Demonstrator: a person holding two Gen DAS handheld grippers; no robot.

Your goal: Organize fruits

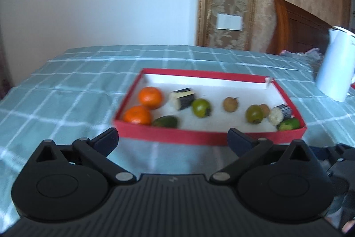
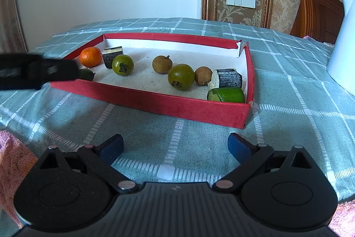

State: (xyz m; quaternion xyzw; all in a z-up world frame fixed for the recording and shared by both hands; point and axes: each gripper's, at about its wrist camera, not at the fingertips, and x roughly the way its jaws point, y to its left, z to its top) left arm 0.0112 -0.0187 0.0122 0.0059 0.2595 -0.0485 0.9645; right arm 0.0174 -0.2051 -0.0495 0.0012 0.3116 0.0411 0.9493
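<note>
A shallow red tray (image 1: 168, 133) (image 2: 155, 101) with a white floor lies on the checked cloth. In it are two oranges (image 1: 150, 97) (image 2: 90, 56), two green tomatoes (image 1: 201, 108) (image 2: 181, 76), two brown longans (image 1: 230, 104) (image 2: 162, 64), two dark cut pieces (image 1: 183, 98) (image 2: 228, 78) and two green cut pieces (image 1: 166, 122) (image 2: 226, 94). My left gripper (image 1: 173, 139) is open and empty just short of the tray's near wall; it also shows in the right wrist view (image 2: 40, 72) at the tray's left end. My right gripper (image 2: 175, 144) is open and empty before the tray's near right corner.
A white jug (image 1: 335, 63) (image 2: 344, 46) stands right of the tray. A wooden headboard (image 1: 297, 26) and patterned wall lie behind. A pink towel (image 2: 13, 166) lies at the lower left. Teal checked cloth (image 2: 66, 117) covers the surface.
</note>
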